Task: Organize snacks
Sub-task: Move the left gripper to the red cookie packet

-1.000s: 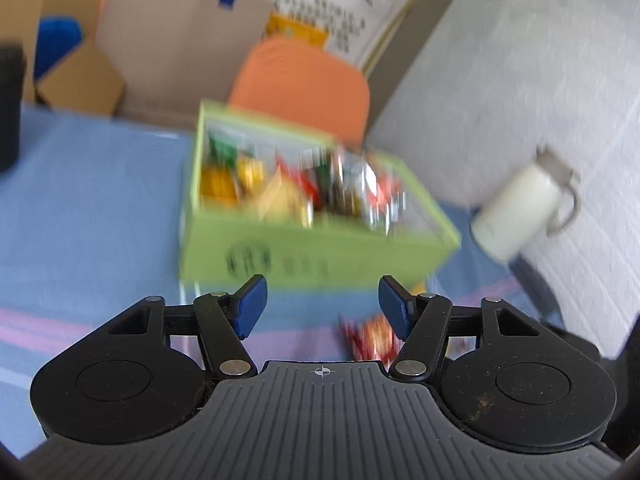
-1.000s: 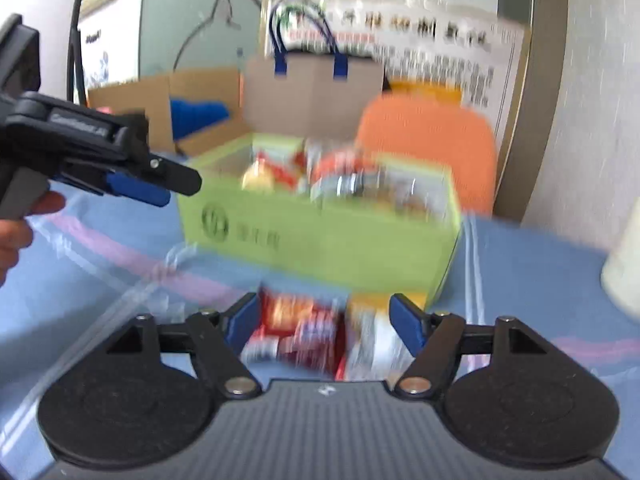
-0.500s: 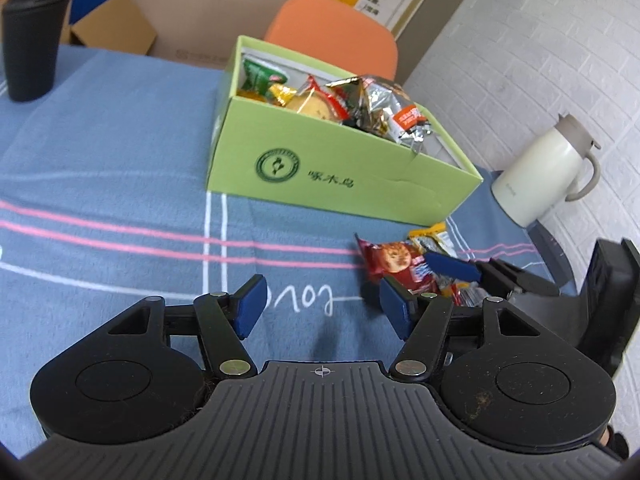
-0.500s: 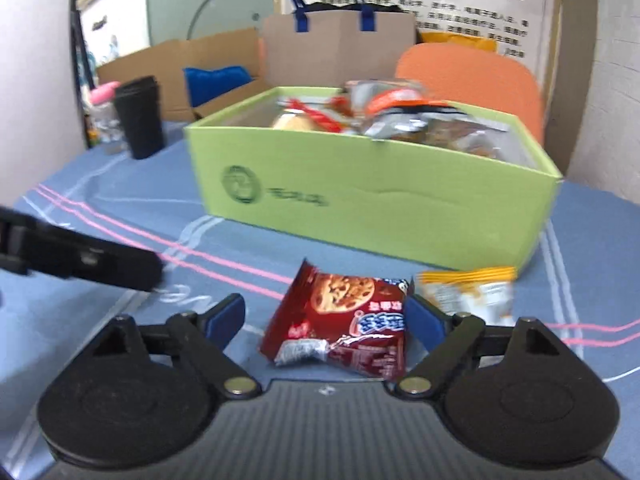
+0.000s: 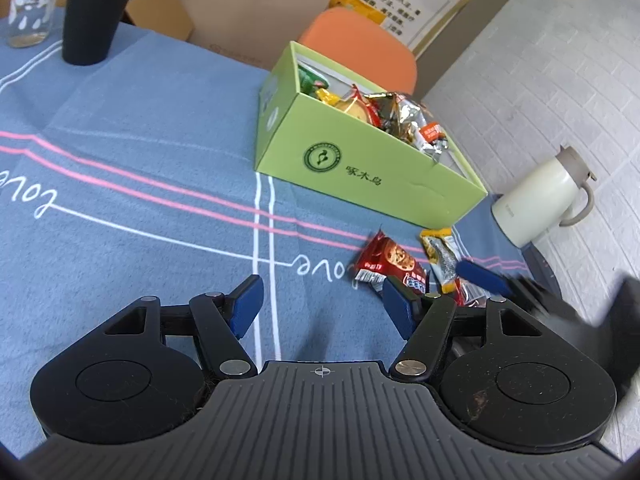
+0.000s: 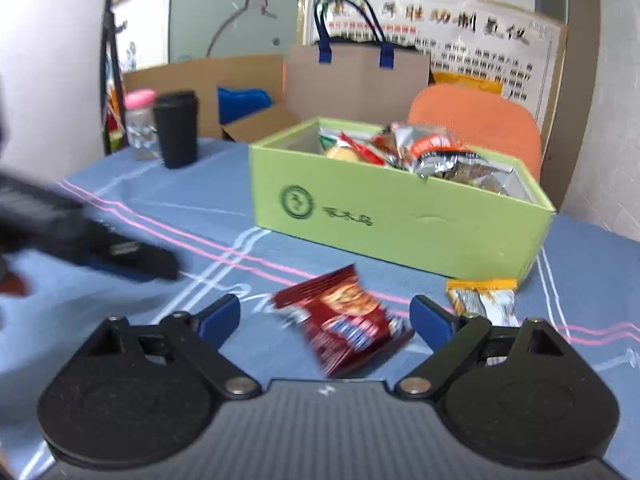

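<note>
Since a moment ago the right gripper (image 6: 326, 314) has closed in on the red cookie packet (image 6: 346, 322), which now lies loose between its widening jaws, green box (image 6: 400, 220) just beyond. The left gripper (image 5: 322, 306), jaws also opening and empty, has swung aside, so the pick looks imminent.

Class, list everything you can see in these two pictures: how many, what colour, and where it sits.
snack box: one, light green, open, mid-table, snacks inside
red cookie packet: one, on the cloth before the box
yellow-ended packet: one, right of the red packet
tablecloth: one, blue, pink and white stripes
black cup: one, far table edge
pink-capped bottle: one, clear, beside the cup
jug: one, cream, right of the box
chair: one, orange, behind the box
paper bag: one, brown, blue handles
left tool: jaws opening, nothing between
right tool: jaws opening around the red packet
</note>
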Action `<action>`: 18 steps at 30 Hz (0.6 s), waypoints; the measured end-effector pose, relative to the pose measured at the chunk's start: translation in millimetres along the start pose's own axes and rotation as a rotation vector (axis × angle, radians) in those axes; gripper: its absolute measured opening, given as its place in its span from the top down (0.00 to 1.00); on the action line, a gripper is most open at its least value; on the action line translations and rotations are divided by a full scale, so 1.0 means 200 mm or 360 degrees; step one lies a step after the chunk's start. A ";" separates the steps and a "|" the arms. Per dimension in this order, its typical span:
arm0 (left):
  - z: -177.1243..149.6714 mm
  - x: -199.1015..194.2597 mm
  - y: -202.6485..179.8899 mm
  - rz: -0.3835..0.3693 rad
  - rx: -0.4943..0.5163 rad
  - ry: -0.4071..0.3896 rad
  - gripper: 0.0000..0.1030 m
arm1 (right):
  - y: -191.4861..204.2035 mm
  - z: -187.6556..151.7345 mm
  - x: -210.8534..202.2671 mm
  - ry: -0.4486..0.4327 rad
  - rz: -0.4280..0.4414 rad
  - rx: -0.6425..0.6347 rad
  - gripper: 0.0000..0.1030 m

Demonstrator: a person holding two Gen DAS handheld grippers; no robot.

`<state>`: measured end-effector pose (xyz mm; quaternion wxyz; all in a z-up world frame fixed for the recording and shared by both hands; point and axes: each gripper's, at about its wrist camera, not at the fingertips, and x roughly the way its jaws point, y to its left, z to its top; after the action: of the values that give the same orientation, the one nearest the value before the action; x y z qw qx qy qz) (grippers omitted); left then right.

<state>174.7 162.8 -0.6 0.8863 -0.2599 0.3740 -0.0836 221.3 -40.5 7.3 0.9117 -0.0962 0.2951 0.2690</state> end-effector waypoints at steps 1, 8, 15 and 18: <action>0.00 -0.02 0.01 0.0006 -0.0007 -0.0011 0.50 | -0.01 0.01 0.06 0.0031 0.0035 0.0000 0.11; -0.02 -0.07 0.09 0.0046 -0.0063 -0.0044 0.48 | 0.06 -0.04 0.09 0.0065 0.0095 0.0028 0.11; 0.02 0.06 -0.01 -0.0044 -0.0039 0.0047 0.48 | 0.11 -0.08 0.04 0.0069 0.0021 0.0061 0.11; 0.06 0.17 -0.09 -0.0095 -0.0044 0.0112 0.40 | 0.09 -0.09 0.08 0.0110 0.0041 0.0116 0.11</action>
<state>208.0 141.5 -5.0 0.8660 -0.2801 0.3982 -0.1139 212.8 -24.1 -16.8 0.9004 -0.0682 0.3371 0.2662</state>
